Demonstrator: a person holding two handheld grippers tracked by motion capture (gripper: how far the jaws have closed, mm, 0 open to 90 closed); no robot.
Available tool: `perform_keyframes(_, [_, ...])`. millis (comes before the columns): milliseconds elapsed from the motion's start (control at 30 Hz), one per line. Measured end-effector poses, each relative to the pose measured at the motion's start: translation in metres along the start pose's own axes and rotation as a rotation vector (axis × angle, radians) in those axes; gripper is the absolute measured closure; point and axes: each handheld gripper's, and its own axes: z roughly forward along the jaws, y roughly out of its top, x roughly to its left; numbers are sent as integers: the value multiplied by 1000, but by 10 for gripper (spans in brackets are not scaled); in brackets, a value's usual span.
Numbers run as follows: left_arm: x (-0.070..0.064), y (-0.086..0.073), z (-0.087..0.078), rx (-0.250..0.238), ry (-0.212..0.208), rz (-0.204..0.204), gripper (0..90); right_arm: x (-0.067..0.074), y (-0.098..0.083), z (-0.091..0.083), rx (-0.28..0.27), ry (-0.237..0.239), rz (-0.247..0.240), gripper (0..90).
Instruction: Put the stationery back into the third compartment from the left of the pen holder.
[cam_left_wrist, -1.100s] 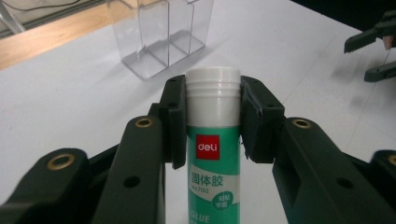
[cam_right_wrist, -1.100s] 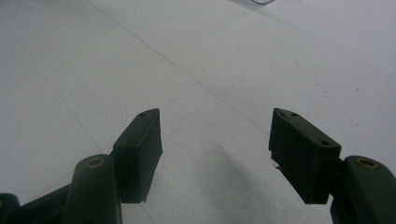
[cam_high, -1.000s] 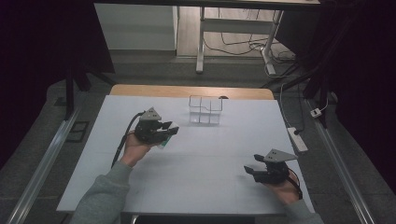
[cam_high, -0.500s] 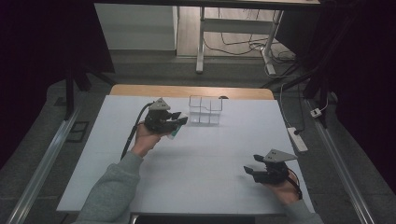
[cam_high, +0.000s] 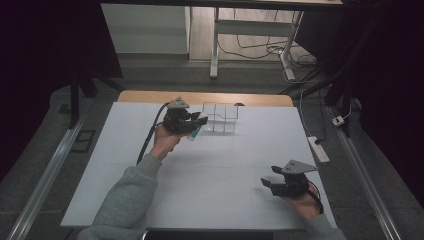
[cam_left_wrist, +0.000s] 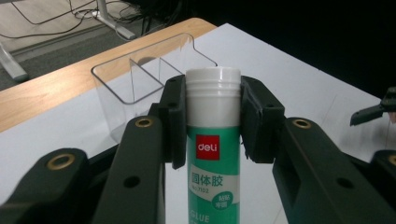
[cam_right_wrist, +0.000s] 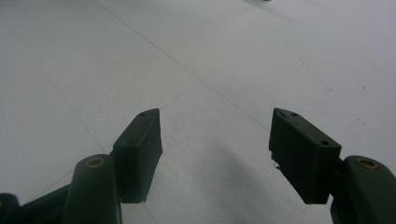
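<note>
1. In the high view the left gripper (cam_high: 192, 122) is held up over the upper middle of the white tabletop (cam_high: 210, 170), in the person's left hand (cam_high: 165, 140), with a grey sleeve (cam_high: 127, 200) running down to the lower left of the frame.
2. Its jaws are clamped on a glue stick (cam_left_wrist: 213, 144). In the left gripper view the stick stands in the centre of the frame, green body with a red "deli" label, white cap (cam_left_wrist: 213, 84) uppermost and rising just above the jaw pads.
3. Just beyond the glue stick, toward the upper centre of that view, sits a clear plastic organiser (cam_left_wrist: 140, 88) with dividing walls inside. In the high view the same organiser (cam_high: 220, 117) is just right of the left gripper, near the far edge of the tabletop.
4. A strip of bare wood (cam_high: 205, 97) shows along the far edge, past the white surface.
5. The right gripper (cam_high: 275, 184) is low at the lower right of the high view, held in the person's right hand (cam_high: 300, 202), well apart from the left one.
6. In the right gripper view its jaws stand wide apart with nothing between them, plain white tabletop (cam_right_wrist: 196, 60) beneath.
7. Beyond the tabletop, at the top of the high view, cables (cam_high: 255, 47) lie on the floor by a white desk leg (cam_high: 215, 45).
</note>
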Motion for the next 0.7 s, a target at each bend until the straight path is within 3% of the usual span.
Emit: perform_keyframes(700, [8,20,37,-25,-7,-22,645,-1,-1,0,4,-5,2,343])
